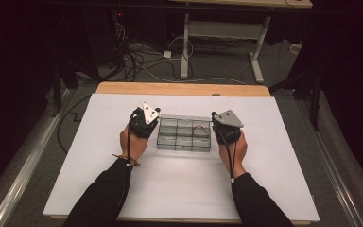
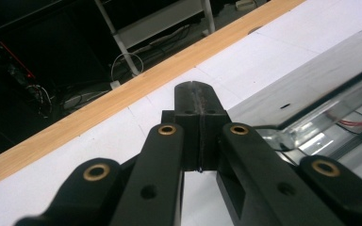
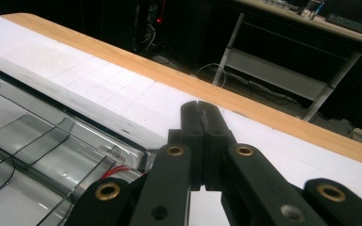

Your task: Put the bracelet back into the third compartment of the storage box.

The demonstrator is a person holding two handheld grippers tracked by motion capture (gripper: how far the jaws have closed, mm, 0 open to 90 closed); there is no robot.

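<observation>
At the centre of the white worktop we see a clear compartment box, its cells in 2 rows with thin black wires and a bit of red wire inside. At its 9 o'clock side we hold the left gripper, just beside the box's far left corner; in the left gripper view its 2 black jaws are pressed together with nothing between them, the box wall lying at 3 o'clock. At the box's 3 o'clock side we hold the right gripper, just beside the far right corner; in the right gripper view its jaws are likewise pressed together on nothing, the box at 9 o'clock. Whether either tip touches the box we cannot tell.
</observation>
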